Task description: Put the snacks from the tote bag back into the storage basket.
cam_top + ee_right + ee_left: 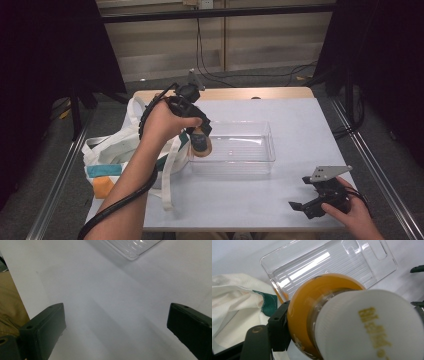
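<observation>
At the left edge of the desk [300, 130] lies a white cloth bag [112, 150] with green trim and an orange patch, its straps spilling toward the near edge. Just to the right of it, the left hand [162, 122] holds the left gripper [200, 137] up over the left end of a clear plastic tray [250, 147], pointing down. Its jaws are clamped on a small bottle [201, 145] of orange liquid. In the left gripper view the bottle [312, 305] sits very close to the camera, its white cap [372, 327] turned toward the lens with yellowish lettering on top, too blurred to read. One black jaw presses against the bottle's left side; the other jaw is hidden behind the cap. Beyond the bottle in that view are the tray [362, 260], with ribbed floor and nothing in it, and a fold of the bag [237, 297] to the left.

The tray stands at the middle of the desk, long side running left to right. Well to the right, near the front right corner, the right hand [355, 212] rests the right gripper [300, 192] low by the desk, well apart from the tray. Its jaws stand wide open with nothing between them; the right gripper view shows bare desk [112, 302] between the two black jaws and one corner of the tray [132, 250] at the top.
</observation>
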### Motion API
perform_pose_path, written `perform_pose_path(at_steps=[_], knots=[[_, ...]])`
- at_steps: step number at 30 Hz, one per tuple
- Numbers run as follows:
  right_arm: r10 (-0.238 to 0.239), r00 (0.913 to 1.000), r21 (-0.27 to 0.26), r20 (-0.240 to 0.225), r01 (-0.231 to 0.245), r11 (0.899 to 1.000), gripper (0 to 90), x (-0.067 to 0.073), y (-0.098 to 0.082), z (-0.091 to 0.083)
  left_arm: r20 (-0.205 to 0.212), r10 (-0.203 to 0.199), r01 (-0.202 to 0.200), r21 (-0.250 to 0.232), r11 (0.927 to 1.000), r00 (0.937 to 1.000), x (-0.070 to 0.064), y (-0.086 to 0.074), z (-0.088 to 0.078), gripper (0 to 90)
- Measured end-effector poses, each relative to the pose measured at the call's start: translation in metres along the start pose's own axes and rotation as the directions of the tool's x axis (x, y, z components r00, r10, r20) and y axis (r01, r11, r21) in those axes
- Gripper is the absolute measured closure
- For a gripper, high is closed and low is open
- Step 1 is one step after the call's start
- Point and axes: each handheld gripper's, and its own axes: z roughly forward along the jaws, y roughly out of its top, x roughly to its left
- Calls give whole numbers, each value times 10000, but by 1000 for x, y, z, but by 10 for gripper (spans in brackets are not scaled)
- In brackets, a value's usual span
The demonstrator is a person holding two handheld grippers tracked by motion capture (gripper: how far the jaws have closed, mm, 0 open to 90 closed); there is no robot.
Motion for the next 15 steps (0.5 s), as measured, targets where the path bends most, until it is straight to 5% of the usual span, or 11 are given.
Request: perform_pose_path(at_steps=[15], knots=[[-61,10000,53,-3,61,10000,19,0,0,1,3,50,-50,31,10000,10000,1,-1,7,302]])
